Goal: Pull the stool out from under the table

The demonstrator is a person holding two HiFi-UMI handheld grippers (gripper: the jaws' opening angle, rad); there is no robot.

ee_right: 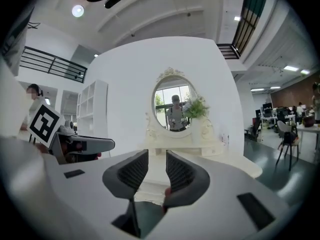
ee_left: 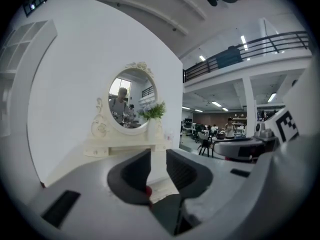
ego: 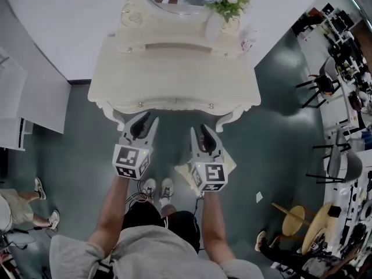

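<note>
The person stands facing the cream-white carved dressing table (ego: 174,77), with both bare forearms stretched forward and raised side by side. Each hand holds its gripper nearly level, pointing at the table's front edge.

The left gripper (ego: 142,121) has its dark ribbed jaws set a narrow gap apart. Its own view (ee_left: 157,156) shows nothing between them, only the table and its oval mirror (ee_left: 131,104) beyond. The right gripper (ego: 200,131) is posed the same way. In its own view (ee_right: 156,156) the jaws are slightly parted and empty, aimed at the mirror and the vase of green and white flowers (ee_right: 196,109).

The cream padded stool (ego: 182,173) sits on the dark grey-green floor (ego: 75,156), out in front of the table's edge. It lies directly beneath the right gripper, which hides most of it, and just beside the person's light shoes (ego: 158,188). Neither gripper touches it.
</note>
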